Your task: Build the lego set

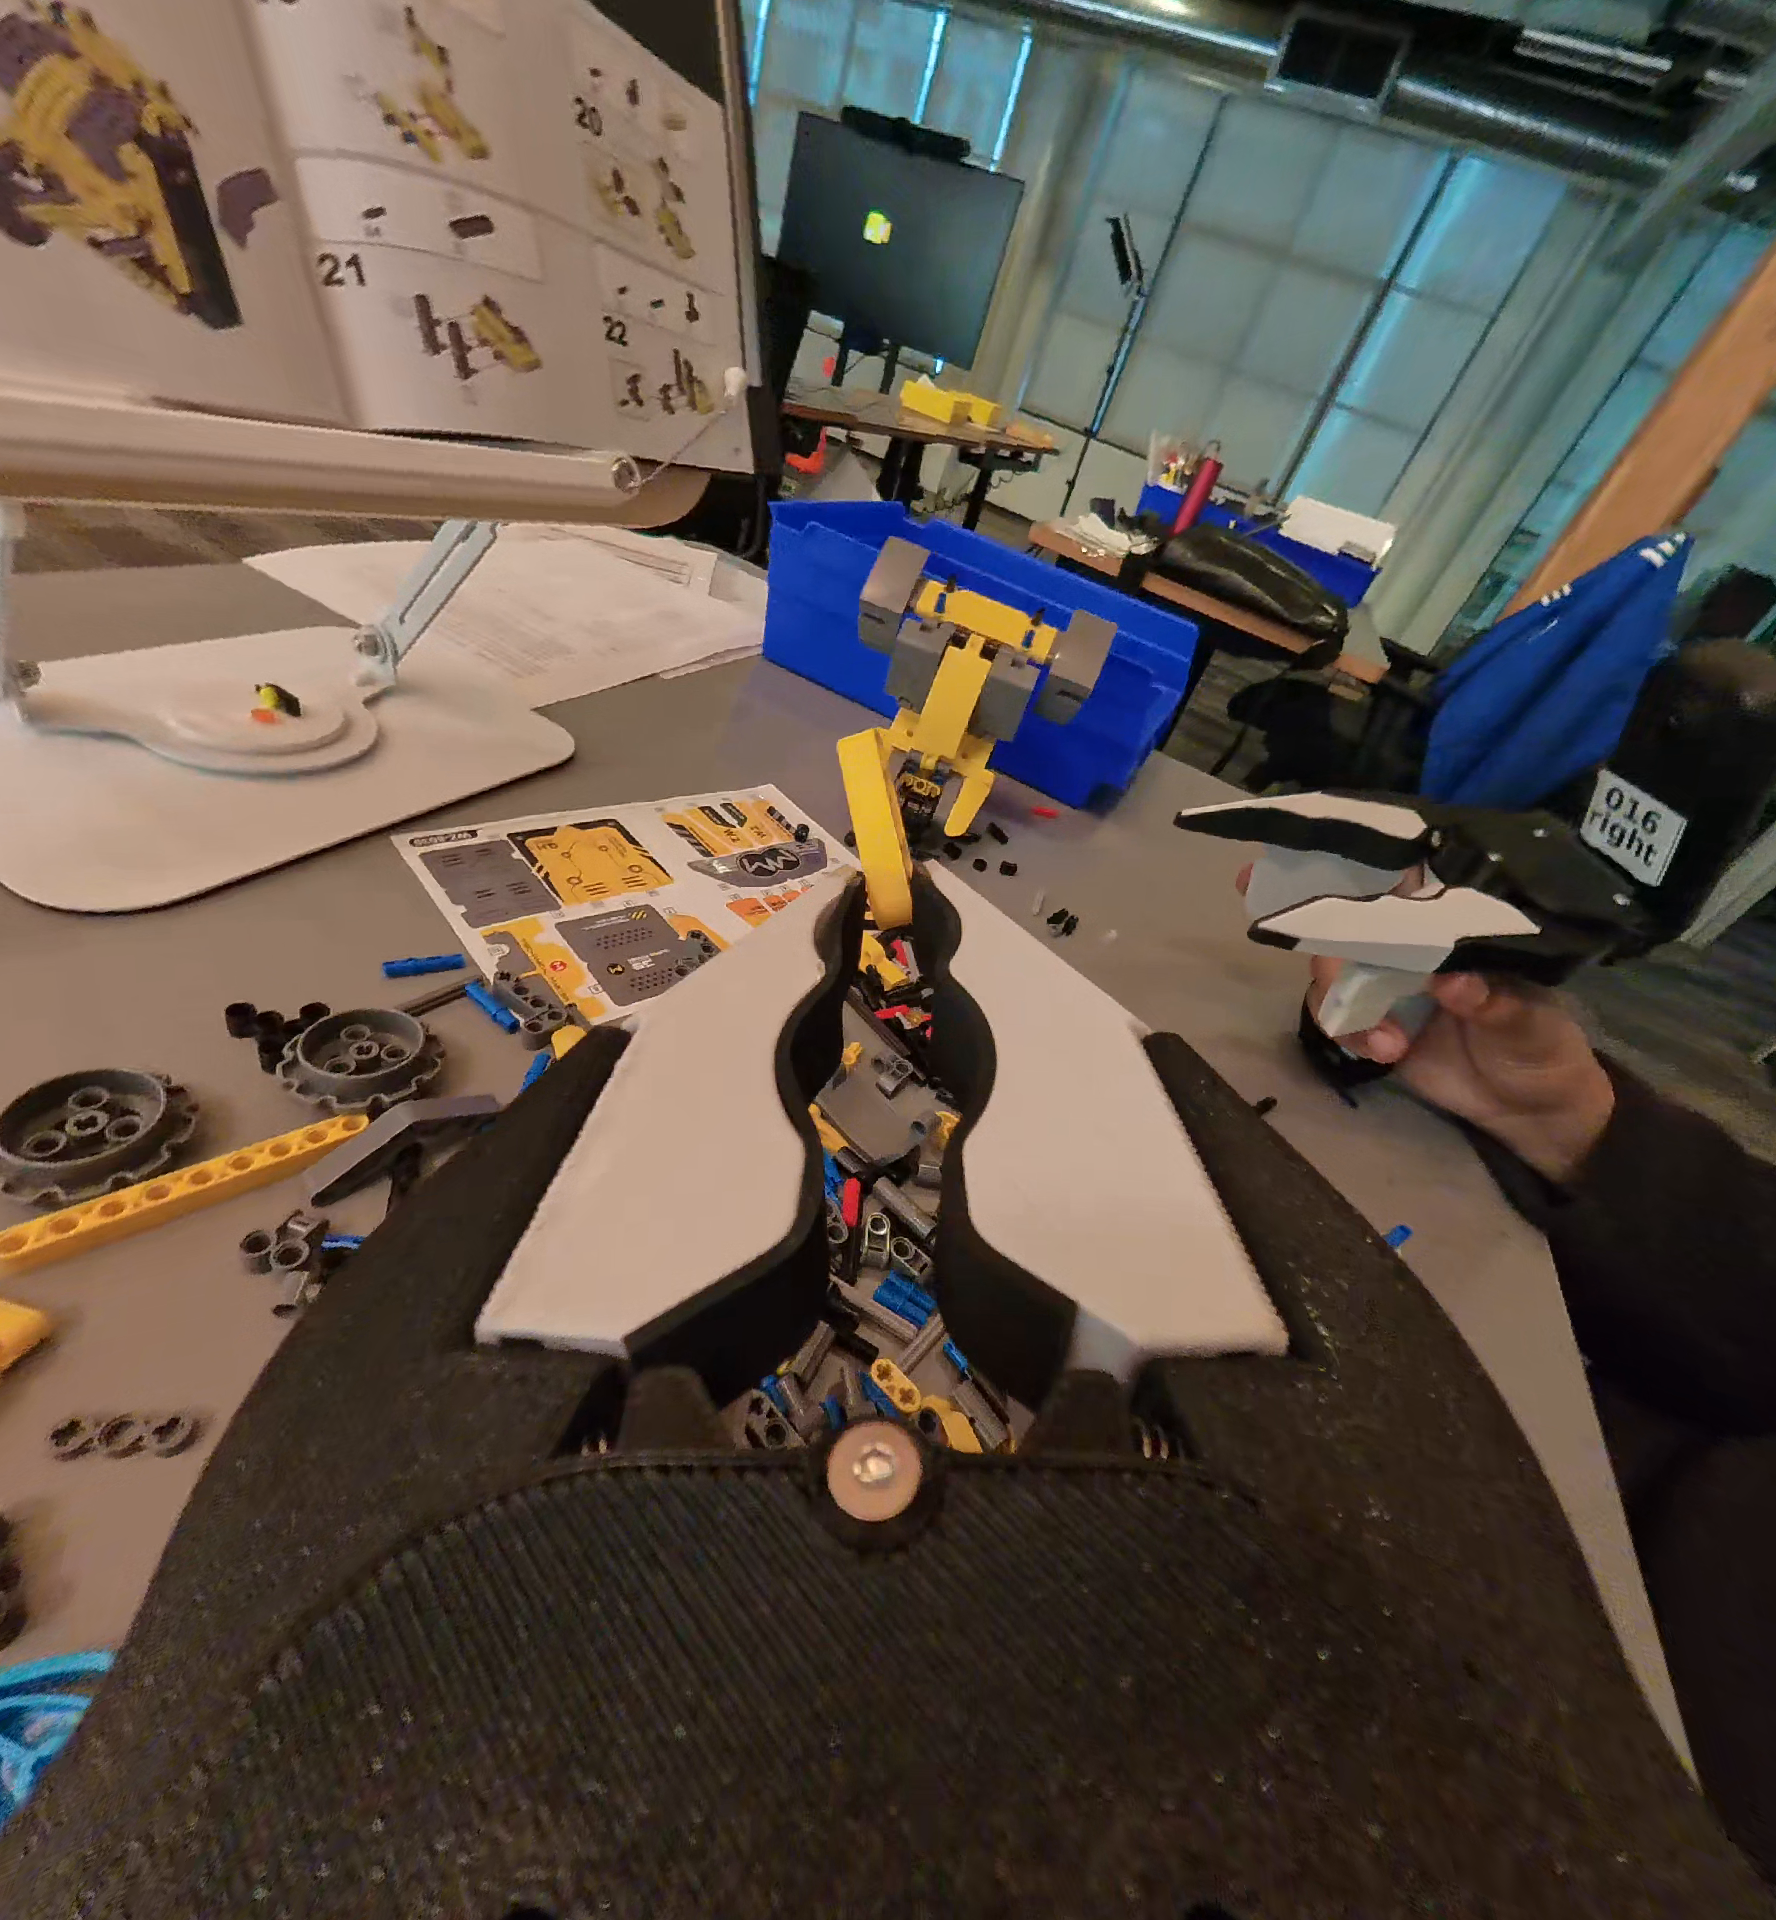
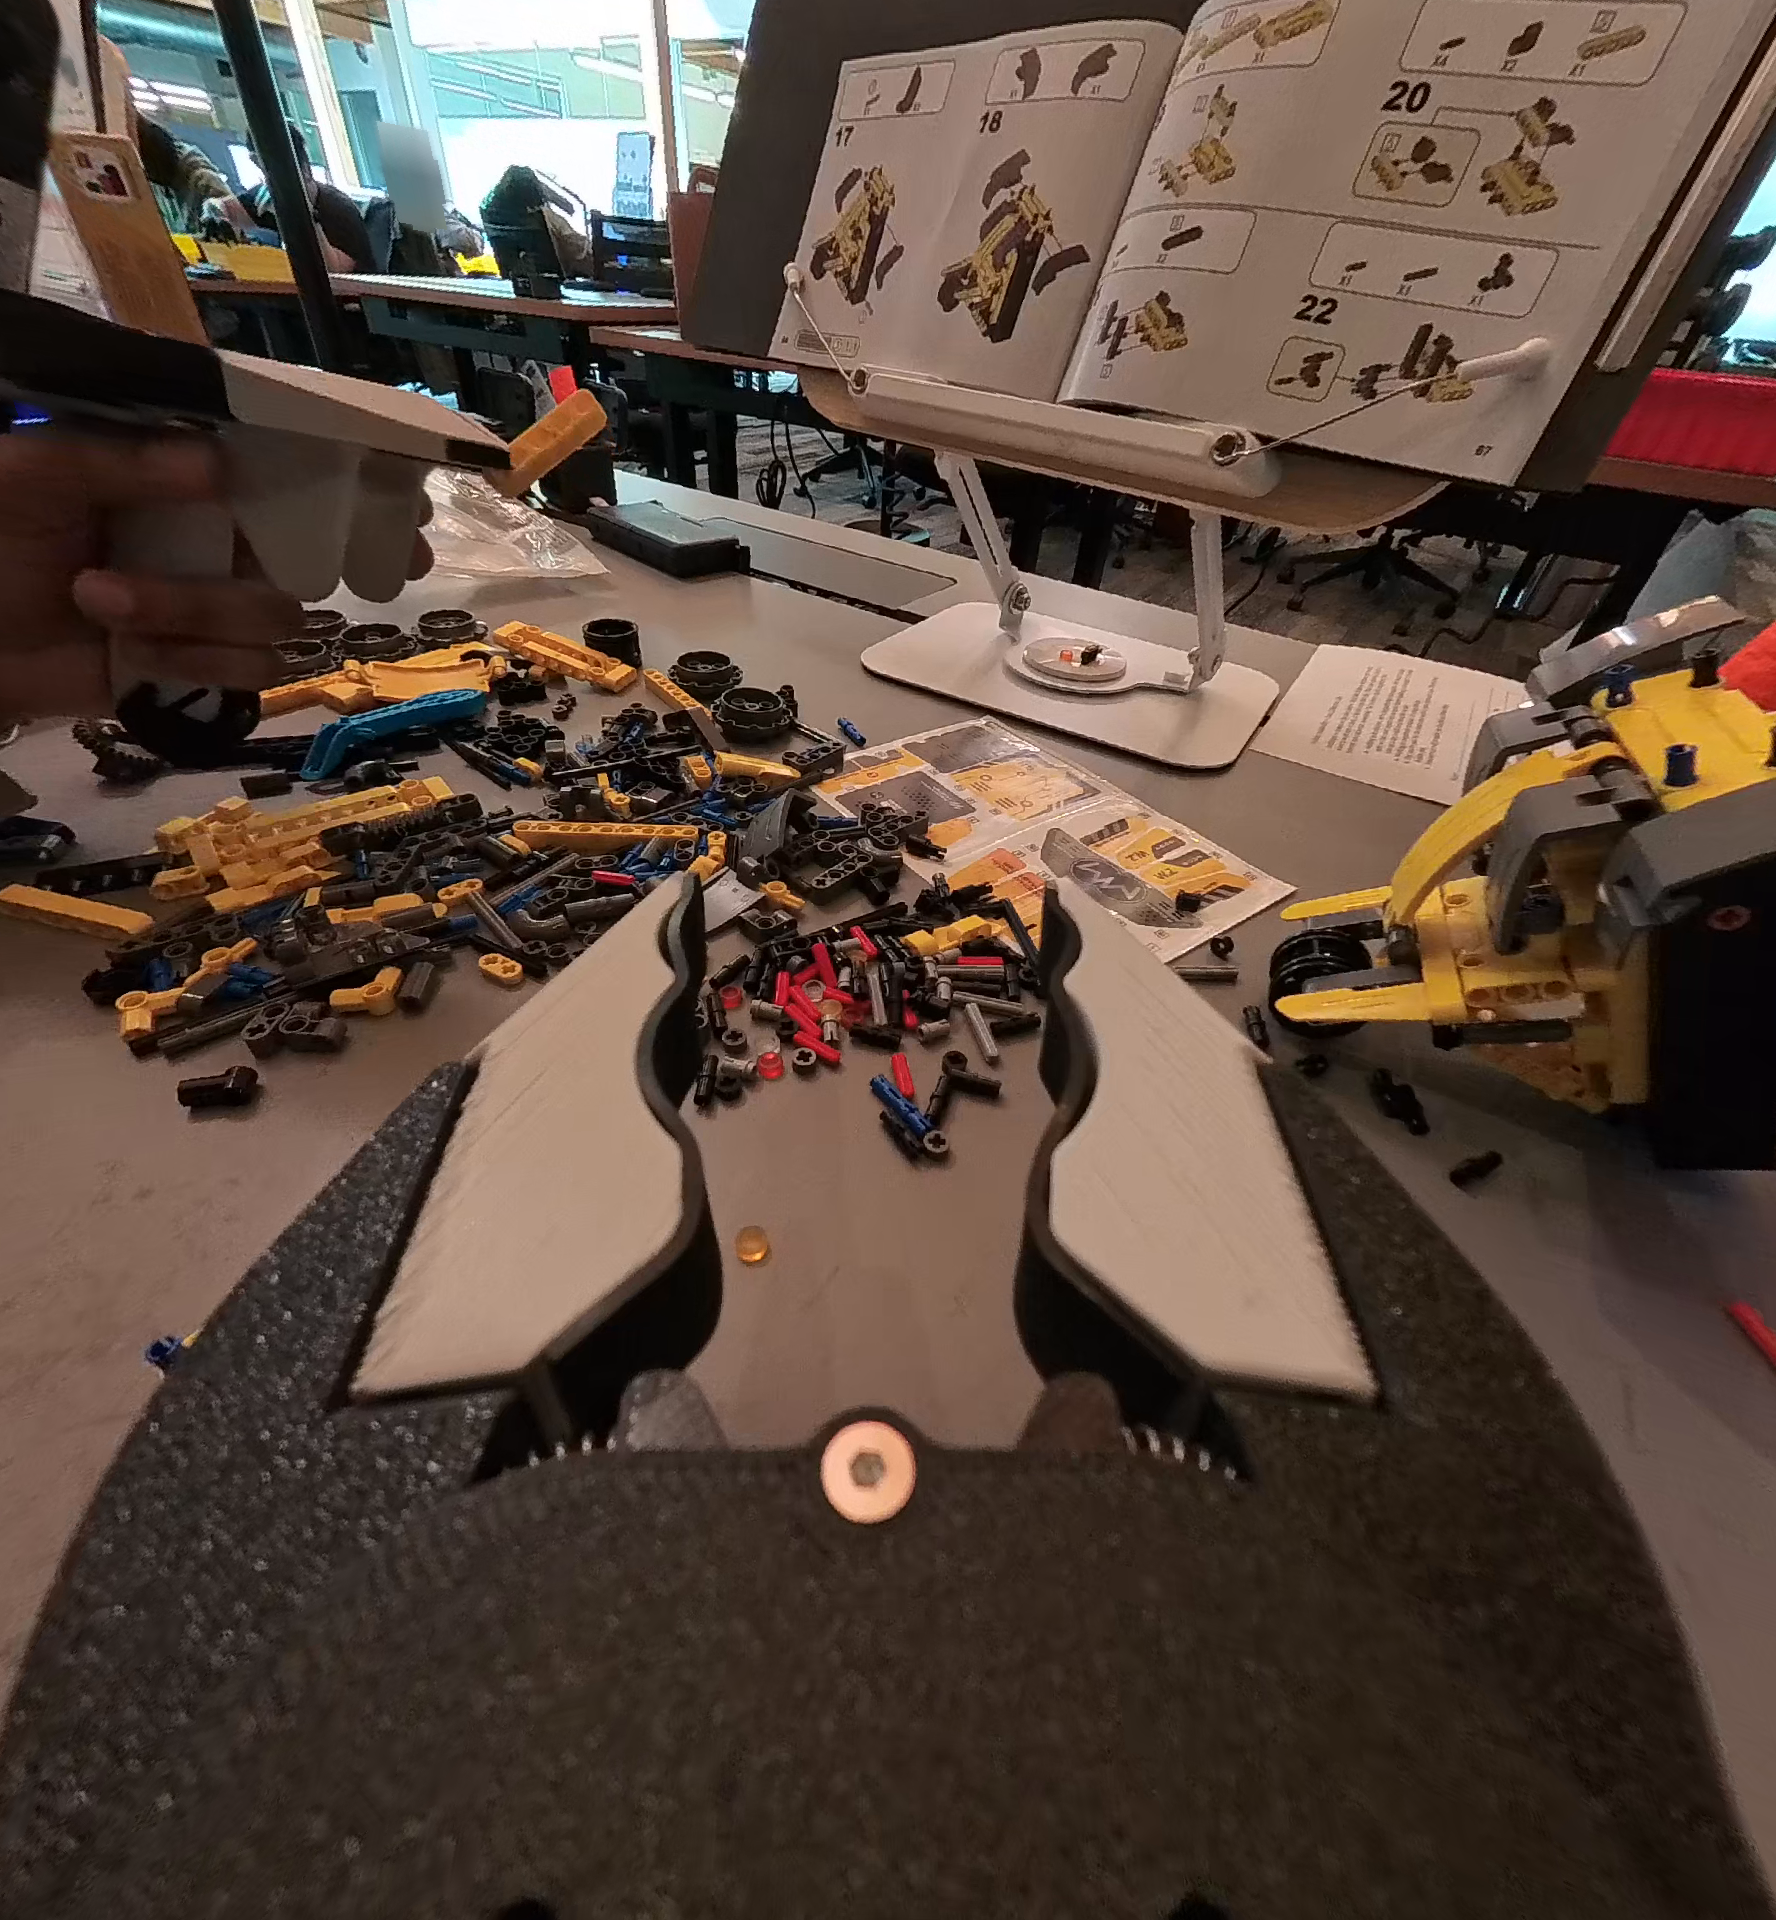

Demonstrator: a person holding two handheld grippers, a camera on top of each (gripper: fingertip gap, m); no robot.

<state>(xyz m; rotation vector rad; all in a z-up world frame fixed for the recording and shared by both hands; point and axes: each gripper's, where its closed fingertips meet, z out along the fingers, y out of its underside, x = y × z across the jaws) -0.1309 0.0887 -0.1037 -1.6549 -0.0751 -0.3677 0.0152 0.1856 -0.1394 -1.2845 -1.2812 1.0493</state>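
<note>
Right wrist view: the grey table is taken as the landmark, and everything else is placed from it. At its far edge an open instruction booklet is propped on a white stand. On the table's right side, against a blue bin, the half-built yellow and grey lego model is seen. Between the stand and the table's middle a sticker sheet is laid flat. Across the middle of the table a pile of loose lego pieces is spread, yellow beams and black connectors to the left, red and black pins nearer the centre. The right gripper is held above the table's near side with its fingers set well apart and nothing between them; a small orange stud is seen on the tabletop below the gap. The left gripper is raised over the table's left side, gripped by a hand, and its tips are pressed onto a yellow curved beam, which is lifted clear of the pile. Dark grey wheel hubs are scattered at the table's left.
</note>
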